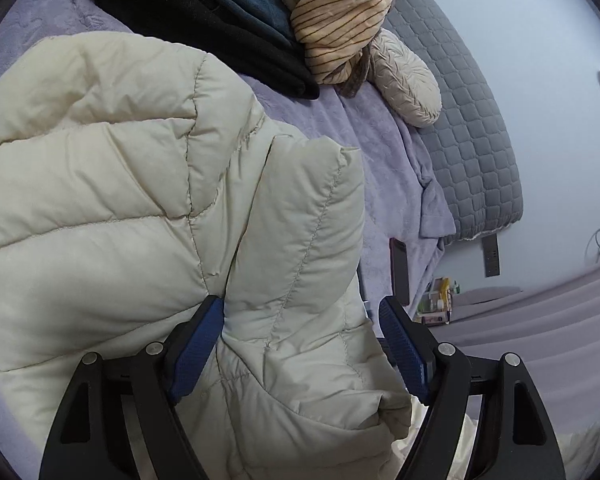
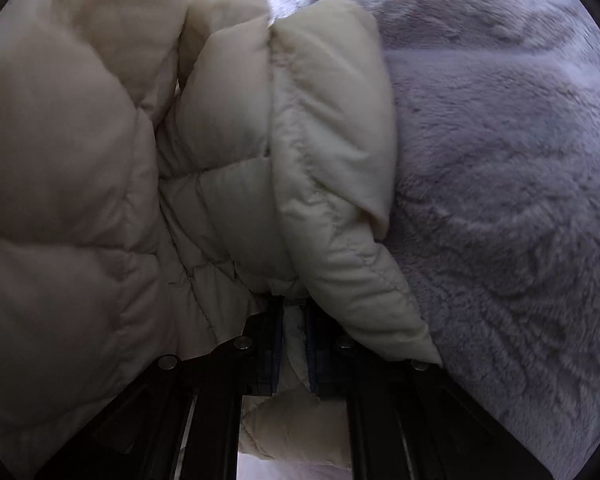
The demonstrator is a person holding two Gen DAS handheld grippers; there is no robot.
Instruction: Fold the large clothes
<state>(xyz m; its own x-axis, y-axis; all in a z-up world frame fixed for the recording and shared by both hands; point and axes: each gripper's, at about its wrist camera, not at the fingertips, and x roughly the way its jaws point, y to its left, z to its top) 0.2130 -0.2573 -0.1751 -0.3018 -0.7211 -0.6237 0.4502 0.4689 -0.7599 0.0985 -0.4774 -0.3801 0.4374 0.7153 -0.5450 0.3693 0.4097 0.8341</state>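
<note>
The cream quilted puffer jacket is lying on the lavender plush blanket covering the bed, filling the left wrist view from 6 to 11 o'clock. The left gripper is sitting with its blue-padded jaws spread wide; a fold of the jacket is bulging between them, brushing the pad at 7 o'clock, while the other pad is standing clear of the cloth. At 12 o'clock a stack of black and dark teal folded garments is resting beside a tan striped plush bundle, and a beige crinkled cushion is leaning at 1 o'clock against the grey quilted headboard.

In the right wrist view, the right gripper is keeping its jaws nearly together, pinching a thin edge of the jacket at 6 o'clock, with the blanket spreading toward 3 o'clock.
</note>
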